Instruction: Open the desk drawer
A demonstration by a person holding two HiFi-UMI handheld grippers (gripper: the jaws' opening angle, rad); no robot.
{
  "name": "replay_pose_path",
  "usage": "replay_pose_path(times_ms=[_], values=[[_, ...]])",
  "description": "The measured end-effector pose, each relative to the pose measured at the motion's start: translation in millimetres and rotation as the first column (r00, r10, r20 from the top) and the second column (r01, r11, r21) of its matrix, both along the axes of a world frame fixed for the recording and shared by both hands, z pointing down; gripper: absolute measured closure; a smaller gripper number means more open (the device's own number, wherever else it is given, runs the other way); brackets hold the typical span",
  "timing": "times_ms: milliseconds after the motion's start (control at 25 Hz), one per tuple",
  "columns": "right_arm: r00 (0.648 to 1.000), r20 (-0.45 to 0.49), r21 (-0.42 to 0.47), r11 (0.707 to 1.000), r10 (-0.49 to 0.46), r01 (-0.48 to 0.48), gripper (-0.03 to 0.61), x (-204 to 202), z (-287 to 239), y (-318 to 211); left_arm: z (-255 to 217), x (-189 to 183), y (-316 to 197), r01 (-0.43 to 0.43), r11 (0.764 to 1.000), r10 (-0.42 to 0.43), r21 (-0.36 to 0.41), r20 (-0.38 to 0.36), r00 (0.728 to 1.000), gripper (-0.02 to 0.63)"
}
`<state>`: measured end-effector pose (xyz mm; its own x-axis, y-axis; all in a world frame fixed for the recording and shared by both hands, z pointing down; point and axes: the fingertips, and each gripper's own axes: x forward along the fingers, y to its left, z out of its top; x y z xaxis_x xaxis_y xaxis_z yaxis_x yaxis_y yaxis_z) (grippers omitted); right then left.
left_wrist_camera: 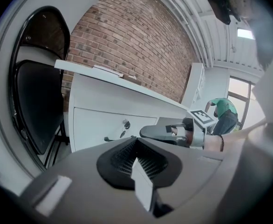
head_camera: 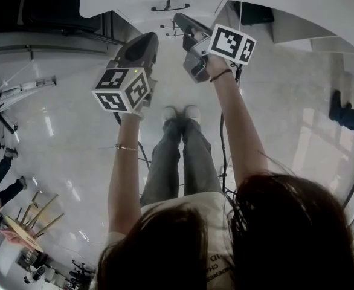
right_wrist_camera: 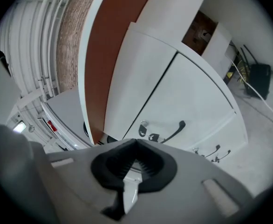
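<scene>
Person stands facing a white table (head_camera: 322,5) with a rounded edge; grey-trousered legs (head_camera: 183,162) straight below, on a glossy pale floor (head_camera: 62,156).

Left tool (left_wrist_camera: 136,143), grey shell with ribbed black pads and a marker cube: pads meet tip to tip, nothing held; it is raised in front of the table side, well short of it.

Right tool (right_wrist_camera: 135,144), same make: jaws closed on each other, also empty; it is held further forward than the left tool, nearest the drawers.

Top drawer (right_wrist_camera: 192,97), a plain white front with a small round lock (right_wrist_camera: 143,123) and a curved black handle (right_wrist_camera: 175,130): front appears flush with the panels around it, so shut, though the wide-angle bend makes the seam hard to judge; the handle lies just beyond the right tool's tips and off to their right, apart from them, not touched.

Two lower drawer handles (right_wrist_camera: 212,150) sit under the top one, smaller in view.

Surroundings: black curved-frame chair (left_wrist_camera: 34,101) beside the table's end; red brick wall (left_wrist_camera: 127,41) behind; a person in a green top (left_wrist_camera: 224,107) bent over in the far background.
</scene>
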<state>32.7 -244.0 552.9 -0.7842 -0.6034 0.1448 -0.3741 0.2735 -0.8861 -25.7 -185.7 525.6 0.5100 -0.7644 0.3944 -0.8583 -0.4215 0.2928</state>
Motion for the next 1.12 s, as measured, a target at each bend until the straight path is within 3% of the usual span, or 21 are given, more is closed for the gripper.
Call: replay_pose_path(times_ms=[400, 840, 1120], values=[[0.998, 0.049, -0.057, 0.998, 0.032, -0.03, 0.559, -10.0, 37.7, -19.5, 24.4, -7.0, -19.0, 0.02, 1.0, -0.02, 0.013, -0.024, 1.0, 0.615], [0.972, 0.153, -0.193, 0.97, 0.175, -0.145, 0.496, -6.9, 71.2, -49.2, 42.6, -17.5, -35.8, 0.049, 0.999, -0.049, 0.0, -0.04, 0.998, 0.615], [0.952, 0.213, -0.229, 0.958, 0.221, -0.172, 0.486, -5.3, 81.5, -53.6, 50.1, -19.5, -36.7, 0.069, 0.998, -0.069, -0.001, -0.045, 0.997, 0.615]])
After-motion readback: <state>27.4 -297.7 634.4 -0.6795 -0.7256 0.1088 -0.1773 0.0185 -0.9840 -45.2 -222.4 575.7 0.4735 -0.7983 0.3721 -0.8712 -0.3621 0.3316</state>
